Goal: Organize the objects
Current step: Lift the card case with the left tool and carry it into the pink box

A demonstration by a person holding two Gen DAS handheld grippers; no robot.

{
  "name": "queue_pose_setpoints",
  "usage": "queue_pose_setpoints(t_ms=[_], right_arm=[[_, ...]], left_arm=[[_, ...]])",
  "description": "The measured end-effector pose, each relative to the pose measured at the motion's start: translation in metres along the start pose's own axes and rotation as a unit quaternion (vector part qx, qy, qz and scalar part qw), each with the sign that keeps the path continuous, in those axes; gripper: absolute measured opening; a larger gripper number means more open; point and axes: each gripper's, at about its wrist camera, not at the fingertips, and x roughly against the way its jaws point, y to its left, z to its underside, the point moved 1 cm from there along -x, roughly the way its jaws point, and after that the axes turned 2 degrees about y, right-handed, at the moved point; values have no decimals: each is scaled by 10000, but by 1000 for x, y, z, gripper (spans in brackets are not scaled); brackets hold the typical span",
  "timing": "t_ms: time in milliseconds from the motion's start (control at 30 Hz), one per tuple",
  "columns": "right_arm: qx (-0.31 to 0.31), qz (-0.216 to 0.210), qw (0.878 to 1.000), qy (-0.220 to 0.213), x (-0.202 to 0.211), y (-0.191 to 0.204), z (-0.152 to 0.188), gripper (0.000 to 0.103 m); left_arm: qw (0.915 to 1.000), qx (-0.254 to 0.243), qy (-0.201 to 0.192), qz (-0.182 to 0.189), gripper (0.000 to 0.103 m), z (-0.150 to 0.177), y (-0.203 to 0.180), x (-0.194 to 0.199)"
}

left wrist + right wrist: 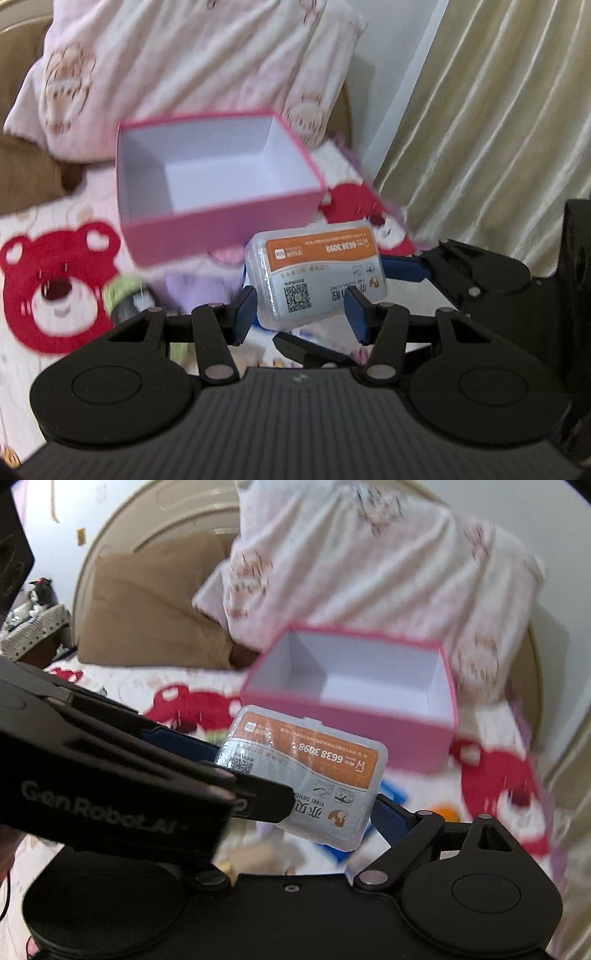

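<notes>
Pink-walled and empty, the box (221, 225) lies just ahead and slightly left of the left gripper (301, 315). The plastic-wrapped packet (317, 273) is held clamped between that gripper's fingers, off the bedding, its long axis across the jaws and short of the box's near wall. The right gripper (291, 801) straddles the packet from the right. Whether it grips cannot be told.
</notes>
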Motion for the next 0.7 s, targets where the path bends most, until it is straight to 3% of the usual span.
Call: queue_pose_setpoints(t_ms=[200,400,700], right_arm=[[169,-124,9997,-160,-16,-28,-50,86],[149,-104,9997,-175,-63,-66,-88,84],[217,-163,9988,409,-165,-131,-139,82]], left_arm=[[9996,25,-256,-69,50,-53,10,-19],[9993,170,-333,-89,51,-103,31,-70],[9964,843,-10,7,51,-165,92,-178]])
